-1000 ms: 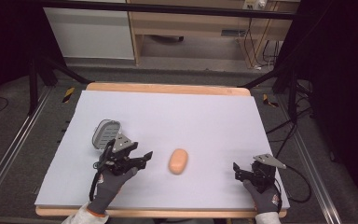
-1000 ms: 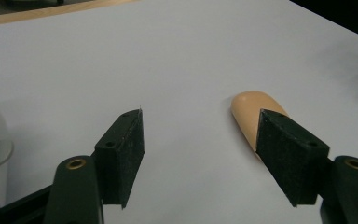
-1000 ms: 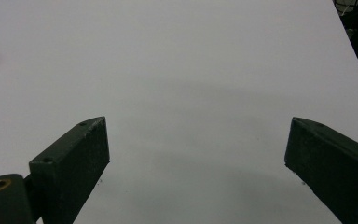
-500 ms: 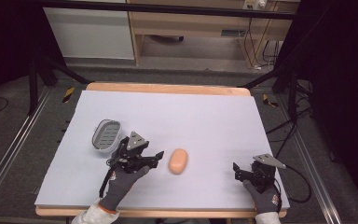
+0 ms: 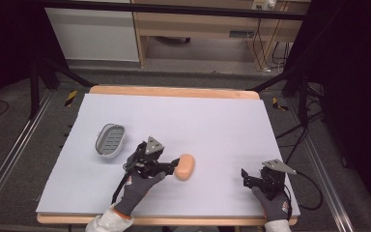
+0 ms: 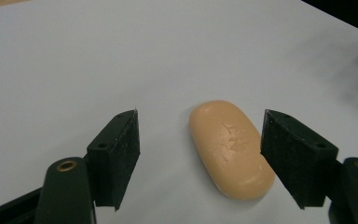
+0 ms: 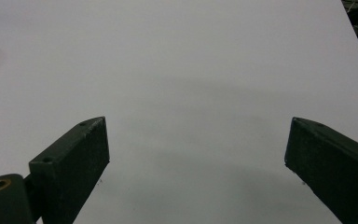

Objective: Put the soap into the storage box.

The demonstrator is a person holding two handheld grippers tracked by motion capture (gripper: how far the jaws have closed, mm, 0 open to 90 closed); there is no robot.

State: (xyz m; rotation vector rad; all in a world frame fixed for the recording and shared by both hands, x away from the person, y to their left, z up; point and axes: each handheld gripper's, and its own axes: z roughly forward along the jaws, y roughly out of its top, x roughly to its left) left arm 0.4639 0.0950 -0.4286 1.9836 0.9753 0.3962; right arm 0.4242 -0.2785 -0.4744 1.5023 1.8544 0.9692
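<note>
left hand-held gripper (image 5: 173, 166) is the one that matters now: its jaws stand wide apart and the bar of soap (image 6: 230, 148) lies between them in the left gripper view, much closer to the jaw on that view's right, which looks to be touching or all but touching the bar's near end, while a broad gap of bare surface separates it from the other jaw. seen from the high view, the peach-coloured soap (image 5: 185, 166) sits just beyond the jaw tips, to the right of this hand-held gripper, near the front middle of the tabletop (image 5: 212, 121). its long axis runs roughly away from the person, tilted a little, so the jaws straddle its short width, which i judge the right way to close on it; the off-centre placement suggests the bar may slide sideways as the jaws come together. the gloved left hand (image 5: 137, 186) reaches in low from the front edge, the forearm angled toward the right. to the left and farther back lies a grey slotted soap dish (image 5: 110, 139), well apart from the soap. the right hand-held gripper (image 5: 251, 178) rests near the front right corner, also spread wide with nothing between its jaws, much farther from the soap.
</note>
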